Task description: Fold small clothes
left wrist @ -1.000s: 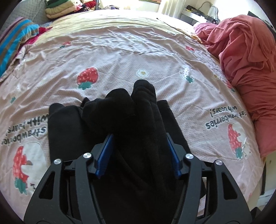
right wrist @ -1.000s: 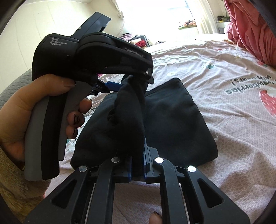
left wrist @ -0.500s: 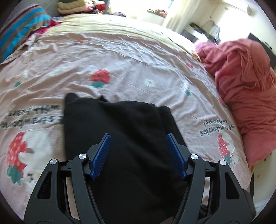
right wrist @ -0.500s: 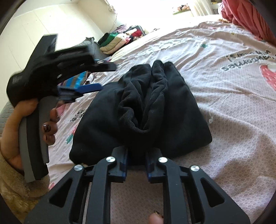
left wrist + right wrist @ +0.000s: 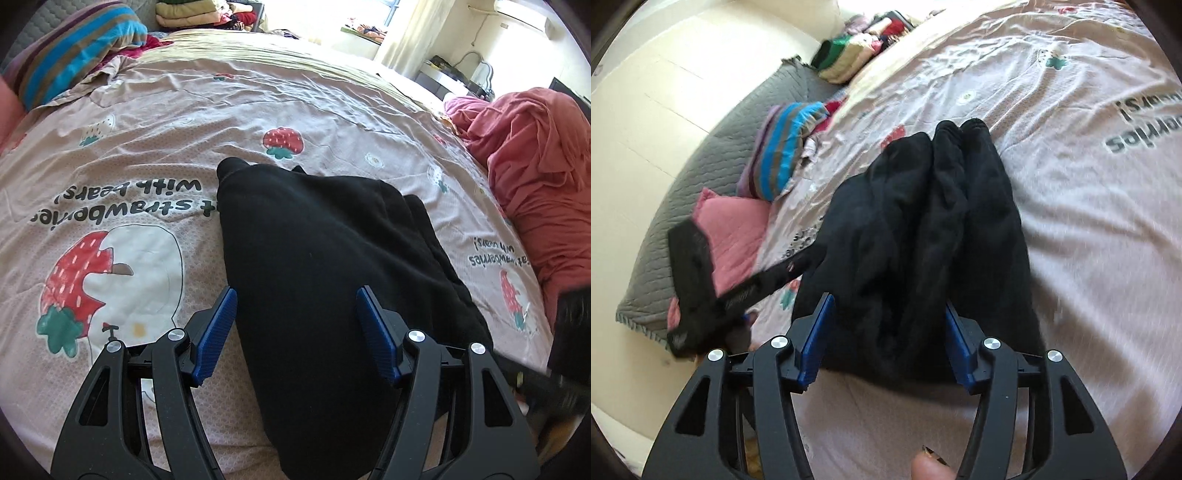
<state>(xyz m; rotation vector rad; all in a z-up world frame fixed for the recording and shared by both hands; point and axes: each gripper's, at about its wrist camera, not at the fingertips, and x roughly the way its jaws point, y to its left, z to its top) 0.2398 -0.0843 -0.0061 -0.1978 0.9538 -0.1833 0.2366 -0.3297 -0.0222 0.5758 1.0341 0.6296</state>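
Observation:
A black garment point(image 5: 325, 258) lies folded in a thick bundle on the strawberry-print bedsheet point(image 5: 155, 140). My left gripper point(image 5: 295, 299) hovers open over its near end, the blue pads apart and clear of the cloth. In the right wrist view the same garment point(image 5: 942, 229) shows several lengthwise folds. My right gripper point(image 5: 888, 310) stands over the near end, its jaws opening; the cloth lies between them with no pad pressing on it. The left gripper point(image 5: 698, 280) appears blurred at the left of the right wrist view, and the right gripper point(image 5: 569, 332) at the right edge of the left wrist view.
A heap of red bedding point(image 5: 535, 158) fills the right side of the bed. A striped pillow point(image 5: 74, 48) and stacked folded clothes point(image 5: 192, 14) lie at the far end. A pink cushion point(image 5: 731, 229) rests against a grey padded headboard point(image 5: 701, 166).
My right gripper has let go of the raised fold and its jaws have spread. The black garment has dropped flat onto the sheet. My left gripper has drawn off to the side, still open.

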